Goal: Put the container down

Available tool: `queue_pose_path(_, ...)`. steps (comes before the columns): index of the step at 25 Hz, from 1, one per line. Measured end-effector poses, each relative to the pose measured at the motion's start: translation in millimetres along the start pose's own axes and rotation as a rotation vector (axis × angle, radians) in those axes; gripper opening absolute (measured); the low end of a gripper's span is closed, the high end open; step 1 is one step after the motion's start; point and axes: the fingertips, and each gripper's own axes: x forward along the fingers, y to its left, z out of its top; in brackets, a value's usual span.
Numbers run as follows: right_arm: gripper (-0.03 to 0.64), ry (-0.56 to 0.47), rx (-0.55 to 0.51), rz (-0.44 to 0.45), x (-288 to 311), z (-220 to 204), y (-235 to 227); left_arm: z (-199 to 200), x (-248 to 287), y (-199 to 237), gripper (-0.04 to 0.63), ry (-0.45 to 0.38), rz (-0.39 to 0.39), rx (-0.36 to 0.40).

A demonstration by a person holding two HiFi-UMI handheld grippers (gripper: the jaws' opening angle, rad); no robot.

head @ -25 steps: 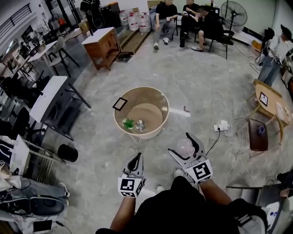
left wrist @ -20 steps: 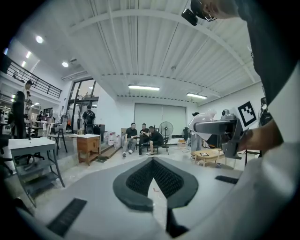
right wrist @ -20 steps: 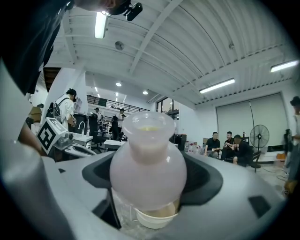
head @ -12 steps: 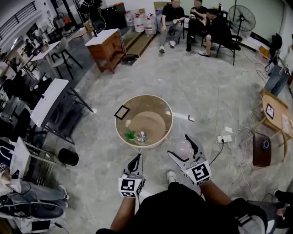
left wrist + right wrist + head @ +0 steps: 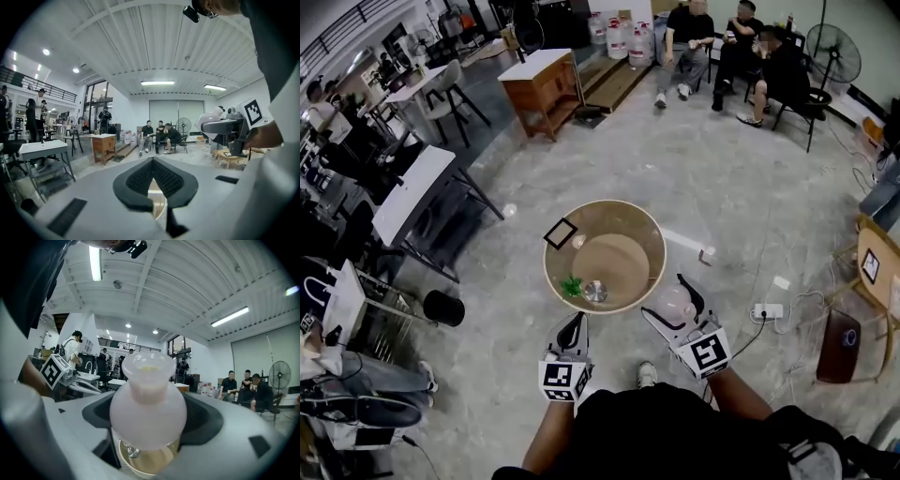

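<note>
Container (image 5: 147, 404), a pale bulb-shaped vase that looked light, smooth and breakable, was clamped round its belly in your right gripper (image 5: 664, 296), just near-right of the round table (image 5: 547, 267), left gripper (image 5: 575, 323) closed empty.

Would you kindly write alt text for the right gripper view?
The right claw grips a pale, frosted, vase-shaped container between its jaws. Beneath it shows part of a round table, with seated people at far right.

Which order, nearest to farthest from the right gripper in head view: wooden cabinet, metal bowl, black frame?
1. Metal bowl, near side of the round table, left of the right gripper and its container.
2. Black frame, table's far-left rim.
3. Wooden cabinet, far across the floor, upper left.
</note>
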Motion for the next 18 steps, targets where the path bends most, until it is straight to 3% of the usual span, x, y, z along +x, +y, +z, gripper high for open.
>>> queue_pose_path(9, 0.403, 0.030, 0.020, 0.110, 62, -20, -6, -11, 27, 37, 0.000, 0.035, 0.081, -0.030)
queue_pose_path(18, 0.403, 0.044, 0.031, 0.103, 139, -30, -18, -4, 83, 106, -0.001, 0.032, 0.084, -0.072)
